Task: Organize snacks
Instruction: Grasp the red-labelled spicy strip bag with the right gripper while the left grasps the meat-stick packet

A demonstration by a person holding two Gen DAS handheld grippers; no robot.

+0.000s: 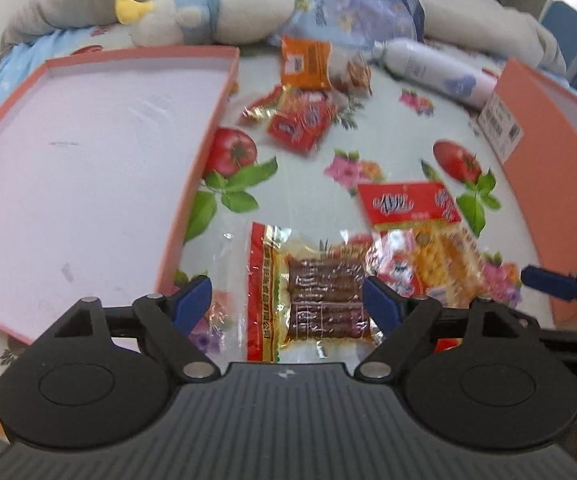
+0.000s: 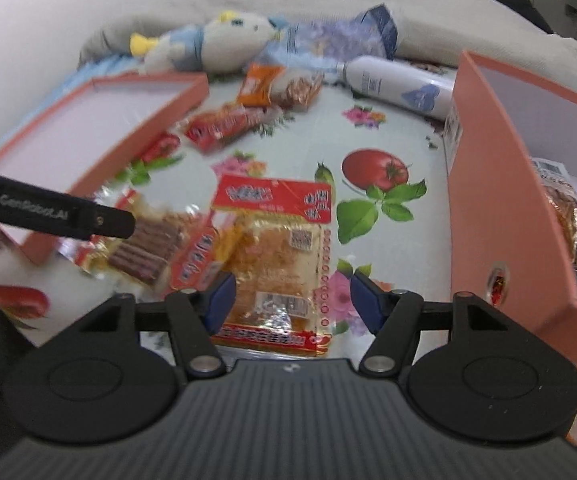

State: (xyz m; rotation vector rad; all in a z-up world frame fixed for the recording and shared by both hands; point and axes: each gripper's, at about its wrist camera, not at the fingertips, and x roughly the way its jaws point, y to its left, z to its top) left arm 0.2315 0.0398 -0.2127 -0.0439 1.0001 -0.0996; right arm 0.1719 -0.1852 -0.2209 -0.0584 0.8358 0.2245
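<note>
Inspector A: Left gripper (image 1: 287,298)?
Inspector B: Jaws spread wide, released. The brown meat-stick packet (image 1: 320,300) lies on the printed cloth (image 1: 388,136) between the blue pads (image 1: 194,296), with no contact visible.
Inspector A: Right gripper (image 2: 290,300)?
Inspector B: Jaws apart, gripping nothing. The red-topped bread packet (image 2: 276,256) lies flat between the fingers; the pads stand clear of it.
Inspector A: Containers?
Inspector B: The shallow pink lid (image 1: 88,152) sits to the left. The pink box (image 2: 500,200) stands to the right with packets inside.
</note>
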